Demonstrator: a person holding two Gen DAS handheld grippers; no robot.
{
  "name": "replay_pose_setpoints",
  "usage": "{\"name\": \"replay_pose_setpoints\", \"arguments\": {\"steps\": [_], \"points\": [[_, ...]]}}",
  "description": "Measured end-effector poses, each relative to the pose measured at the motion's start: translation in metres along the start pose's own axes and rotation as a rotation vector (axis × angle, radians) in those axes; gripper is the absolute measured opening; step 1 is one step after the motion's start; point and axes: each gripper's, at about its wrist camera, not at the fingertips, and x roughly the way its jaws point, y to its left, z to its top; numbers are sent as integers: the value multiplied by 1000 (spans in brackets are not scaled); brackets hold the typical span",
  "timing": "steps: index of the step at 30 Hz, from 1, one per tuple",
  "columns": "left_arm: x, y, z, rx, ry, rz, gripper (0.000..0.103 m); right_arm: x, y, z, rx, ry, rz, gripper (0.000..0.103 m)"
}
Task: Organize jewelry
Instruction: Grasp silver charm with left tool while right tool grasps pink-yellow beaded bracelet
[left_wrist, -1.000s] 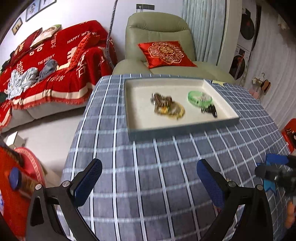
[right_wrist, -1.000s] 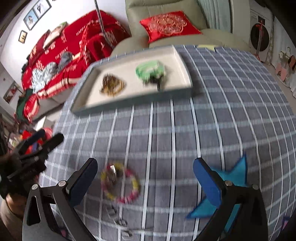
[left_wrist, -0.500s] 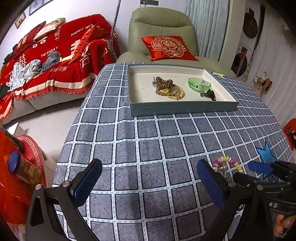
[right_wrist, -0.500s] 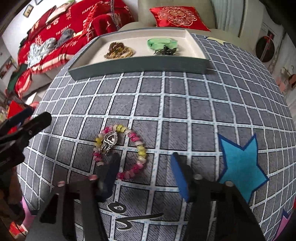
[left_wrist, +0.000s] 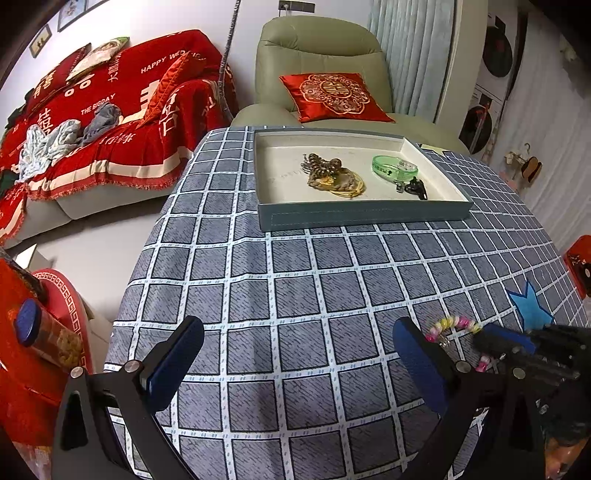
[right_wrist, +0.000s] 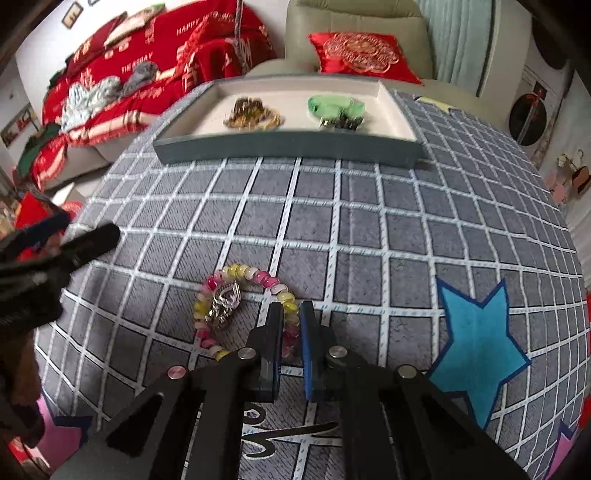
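Observation:
A pink and yellow bead bracelet (right_wrist: 251, 275) with a silver heart charm (right_wrist: 223, 304) lies on the grey checked tablecloth. My right gripper (right_wrist: 291, 310) is closing on the bracelet's right side, and its pads pinch the beads. In the left wrist view the bracelet (left_wrist: 452, 324) shows at the lower right with the right gripper (left_wrist: 495, 343) on it. My left gripper (left_wrist: 297, 332) hovers open over bare cloth, holding nothing. At the table's far side the grey tray (left_wrist: 362, 216) holds a green bangle (left_wrist: 394, 168), a brown and gold pile (left_wrist: 332, 175) and a small black piece (left_wrist: 415, 188).
A blue star (right_wrist: 476, 339) is printed on the cloth to the right of the bracelet. The table's left edge drops to the floor beside a red stool (left_wrist: 55, 295). Behind the table are a green armchair (left_wrist: 321, 55) and a red-covered sofa (left_wrist: 92, 110).
The right gripper went from wide open to closed onto the bracelet's right side and came down nearer the cloth. The left gripper stayed open and shifted slightly.

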Motion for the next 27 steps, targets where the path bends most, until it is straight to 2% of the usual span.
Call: {"name": "replay_pose_setpoints", "arguments": {"steps": [7,19,22,25,27], "points": [[1,-17,-2,39,10,-40,103,-22,-15,8,46,-60,-4,10],[17,-76,-15,162,73,-120,103,-33,-45,9,125,-82,-37,10],[26,-87,-18,176,106,-121,98,-35,-49,7,132,-86,-37,10],[33,-92,-21,179,134,-124,76,-36,-51,7,137,-90,-33,10],[31,-95,-23,200,117,-125,59,-37,-52,6,140,-91,-30,10]]}}
